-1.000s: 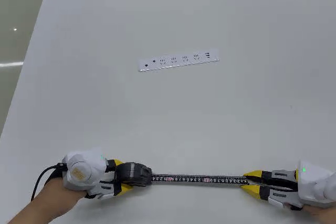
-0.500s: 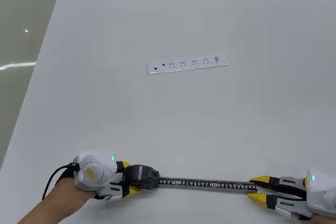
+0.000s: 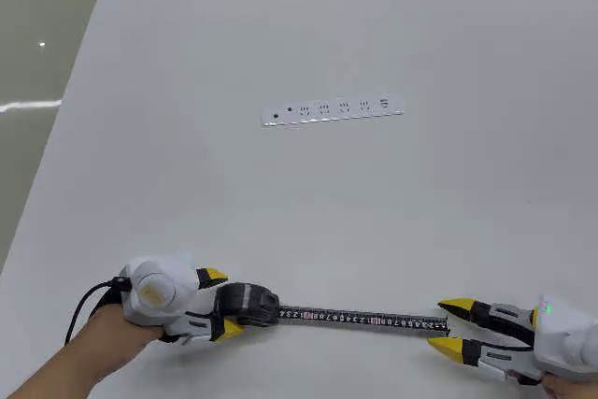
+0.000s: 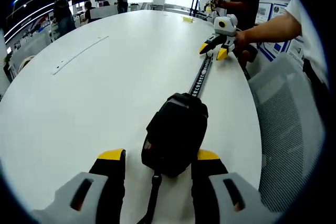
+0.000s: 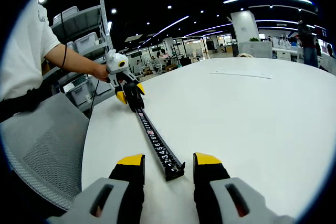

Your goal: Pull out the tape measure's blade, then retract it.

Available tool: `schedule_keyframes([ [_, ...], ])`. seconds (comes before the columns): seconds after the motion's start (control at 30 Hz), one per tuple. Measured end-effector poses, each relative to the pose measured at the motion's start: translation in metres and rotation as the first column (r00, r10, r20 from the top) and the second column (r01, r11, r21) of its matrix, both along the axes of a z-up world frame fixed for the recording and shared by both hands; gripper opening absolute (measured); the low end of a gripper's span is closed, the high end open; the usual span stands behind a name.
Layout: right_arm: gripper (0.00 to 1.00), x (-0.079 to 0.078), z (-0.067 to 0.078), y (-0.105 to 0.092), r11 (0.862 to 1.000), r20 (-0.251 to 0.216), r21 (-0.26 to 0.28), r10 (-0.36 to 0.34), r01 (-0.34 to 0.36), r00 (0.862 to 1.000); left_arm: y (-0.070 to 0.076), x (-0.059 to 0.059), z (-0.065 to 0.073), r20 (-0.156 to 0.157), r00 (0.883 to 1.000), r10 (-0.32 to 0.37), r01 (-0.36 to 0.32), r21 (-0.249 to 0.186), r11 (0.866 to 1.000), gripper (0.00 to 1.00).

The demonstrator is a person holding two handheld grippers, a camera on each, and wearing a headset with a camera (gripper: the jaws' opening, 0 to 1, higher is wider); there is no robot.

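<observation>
The black tape measure case [image 3: 248,303] lies on the white table [image 3: 308,203] near its front edge. Its blade [image 3: 364,319] runs out flat to the right. My left gripper [image 3: 222,303] stands open around the rear of the case [image 4: 176,132], and a gap shows between the case and one finger. The blade's hooked end [image 5: 175,170] lies between the jaws of my right gripper [image 3: 452,326], which is open, with neither finger touching it. In the left gripper view the blade [image 4: 199,77] leads away to the right gripper [image 4: 212,50].
A white power strip [image 3: 332,109] lies flat across the middle of the table. The table's left edge [image 3: 56,137] drops to a glossy floor. A grey mesh chair [image 5: 37,145] stands beside the table. Several people stand in the room behind.
My right gripper's jaws have spread and let go of the blade's end. The left gripper's jaws have widened around the case. The blade stays extended. The head camera has shifted.
</observation>
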State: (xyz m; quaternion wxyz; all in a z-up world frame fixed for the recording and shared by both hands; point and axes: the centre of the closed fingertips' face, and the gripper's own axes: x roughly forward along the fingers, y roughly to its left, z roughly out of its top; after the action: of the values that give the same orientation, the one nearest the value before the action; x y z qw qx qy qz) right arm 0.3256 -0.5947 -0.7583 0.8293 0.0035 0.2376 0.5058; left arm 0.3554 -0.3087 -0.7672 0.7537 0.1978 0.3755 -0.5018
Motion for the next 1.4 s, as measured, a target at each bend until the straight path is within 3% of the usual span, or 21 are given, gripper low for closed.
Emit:
schedule_keyframes([
  [0.27,0.43,0.003,0.009,0.005,0.997,-0.010,0.039,-0.065,0.065,0.998,-0.001,0.001,0.010,0.026,0.998,0.058,-0.057,-0.033,0.998,0.55],
  [0.77,0.50,-0.003,0.012,0.003,0.990,0.008,0.016,-0.138,0.138,0.990,-0.001,-0.003,0.017,0.054,0.989,0.140,-0.136,-0.077,0.988,0.59],
  [0.8,0.50,-0.004,0.012,0.003,0.989,0.006,0.012,-0.150,0.150,0.989,-0.001,-0.002,0.018,0.054,0.986,0.156,-0.151,-0.083,0.985,0.59],
  [0.87,0.50,-0.003,0.019,0.005,0.982,-0.007,0.054,-0.183,0.183,0.983,0.001,-0.002,0.018,0.047,0.983,0.179,-0.174,-0.087,0.981,0.59],
  [0.93,0.50,-0.005,0.019,0.006,0.983,-0.002,0.040,-0.181,0.181,0.984,0.000,-0.004,0.021,0.031,0.977,0.209,-0.205,-0.114,0.972,0.60],
  [1.0,0.46,-0.008,0.019,0.007,0.983,-0.001,0.031,-0.183,0.183,0.983,0.002,-0.004,0.023,0.039,0.974,0.224,-0.218,-0.121,0.968,0.60],
  [1.4,0.52,-0.012,0.029,0.009,0.970,0.017,0.028,-0.243,0.242,0.970,0.011,-0.018,0.032,0.042,0.953,0.301,-0.292,-0.151,0.945,0.65],
])
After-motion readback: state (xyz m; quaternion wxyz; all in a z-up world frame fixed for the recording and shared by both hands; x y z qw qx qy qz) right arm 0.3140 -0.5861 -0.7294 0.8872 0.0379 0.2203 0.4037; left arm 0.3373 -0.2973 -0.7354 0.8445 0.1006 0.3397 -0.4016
